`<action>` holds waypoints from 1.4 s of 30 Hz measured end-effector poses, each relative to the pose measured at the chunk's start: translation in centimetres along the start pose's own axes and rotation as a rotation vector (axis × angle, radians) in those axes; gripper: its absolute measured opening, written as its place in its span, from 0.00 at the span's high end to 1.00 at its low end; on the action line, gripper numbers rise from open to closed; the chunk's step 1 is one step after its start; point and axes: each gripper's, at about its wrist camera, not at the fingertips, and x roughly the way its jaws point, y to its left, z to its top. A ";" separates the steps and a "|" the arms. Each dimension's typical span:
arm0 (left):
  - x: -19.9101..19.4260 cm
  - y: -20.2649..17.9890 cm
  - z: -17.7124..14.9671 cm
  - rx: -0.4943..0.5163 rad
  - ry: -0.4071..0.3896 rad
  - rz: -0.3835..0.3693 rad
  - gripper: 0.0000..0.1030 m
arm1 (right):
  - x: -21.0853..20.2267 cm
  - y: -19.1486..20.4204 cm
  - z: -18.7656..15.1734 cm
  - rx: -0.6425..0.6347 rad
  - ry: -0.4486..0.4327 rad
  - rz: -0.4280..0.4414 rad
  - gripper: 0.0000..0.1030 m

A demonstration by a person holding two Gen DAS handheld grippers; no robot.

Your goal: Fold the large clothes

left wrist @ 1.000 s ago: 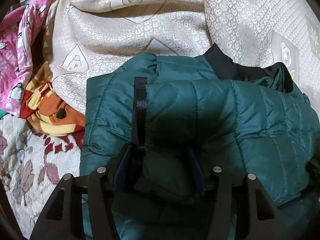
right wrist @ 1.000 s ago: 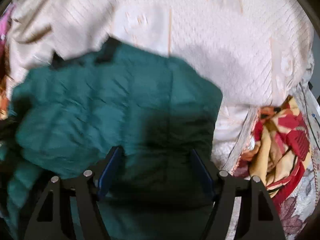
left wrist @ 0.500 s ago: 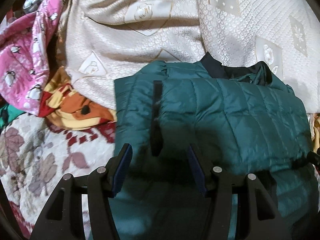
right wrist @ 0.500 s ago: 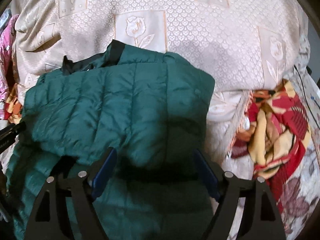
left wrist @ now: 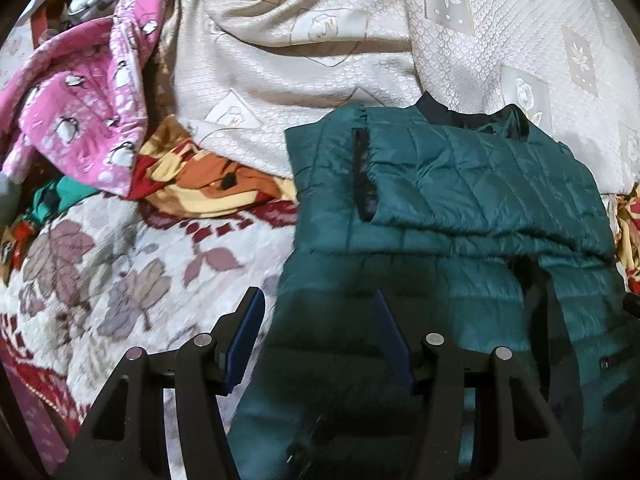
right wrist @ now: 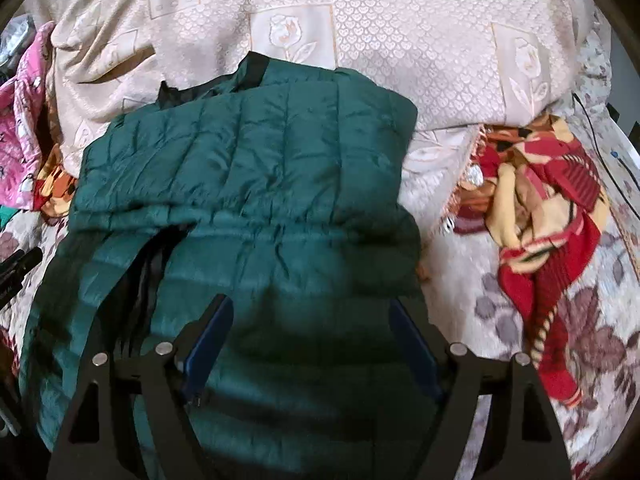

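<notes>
1. Pink penguin-print fleece garment point(left wrist: 80, 120) lies crumpled at the far left of the bed, beside an orange-and-yellow patterned blanket point(left wrist: 208, 180); neither belongs to the fold in hand.
2. Moving right, the left hand-held gripper point(left wrist: 318, 340) has its blue pads apart with nothing pinched between them, hovering over the near left edge of the jacket.
3. One teal quilted puffer jacket point(left wrist: 460, 208) lies in the middle of the bed on a floral leaf-print bedspread point(left wrist: 120, 280), its dark collar against a cream embossed quilt point(left wrist: 320, 40) bunched behind it. The sleeves are laid across the chest and the lower body runs toward the cameras.
4. Further right, the right hand-held gripper point(right wrist: 310, 344) has its jaws wide apart over the jacket's lower body, clamped on nothing; they have just been opening, with only slack fabric below them.
5. My reading: the sleeve folds are laid and released, so the step in hand is going for the hem. The next move calls for each gripper to pinch a near corner and carry it up to the collar, evenly, since slippery padding springs back.
6. Count: one jacket, two grippers, one pink garment, one cream quilt, and patterned blanket showing on both sides point(right wrist: 540, 200); whether that is one piece, I cannot tell.
</notes>
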 end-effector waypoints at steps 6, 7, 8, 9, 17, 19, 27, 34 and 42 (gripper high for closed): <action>-2.1 1.2 -2.0 0.002 0.004 0.001 0.68 | -1.9 0.4 -2.7 -0.025 0.008 0.004 0.18; -2.5 1.4 -2.5 0.000 0.003 -0.001 0.68 | -2.2 0.5 -3.1 -0.028 0.010 0.006 0.18; -2.8 1.5 -2.7 -0.004 0.004 -0.001 0.68 | -2.5 0.6 -3.6 -0.032 0.010 0.007 0.18; -3.1 1.7 -3.1 -0.009 0.004 -0.003 0.68 | -2.8 0.7 -4.0 -0.036 0.011 0.006 0.18; -4.7 2.4 -5.5 -0.007 0.009 0.005 0.68 | -4.2 0.8 -7.1 -0.042 0.017 0.005 0.16; -5.0 2.6 -6.1 -0.018 0.013 0.002 0.68 | -4.4 0.8 -7.7 -0.042 0.023 0.003 0.16; -6.0 3.2 -8.2 -0.038 0.029 -0.005 0.68 | -5.7 1.2 -10.3 -0.029 0.030 -0.009 0.16; -6.6 3.9 -9.8 -0.059 0.050 -0.017 0.68 | -7.0 1.8 -11.8 -0.038 0.029 -0.014 0.16; -7.1 4.8 -11.3 -0.069 0.068 -0.017 0.68 | -7.8 2.0 -13.3 -0.052 0.045 -0.019 0.15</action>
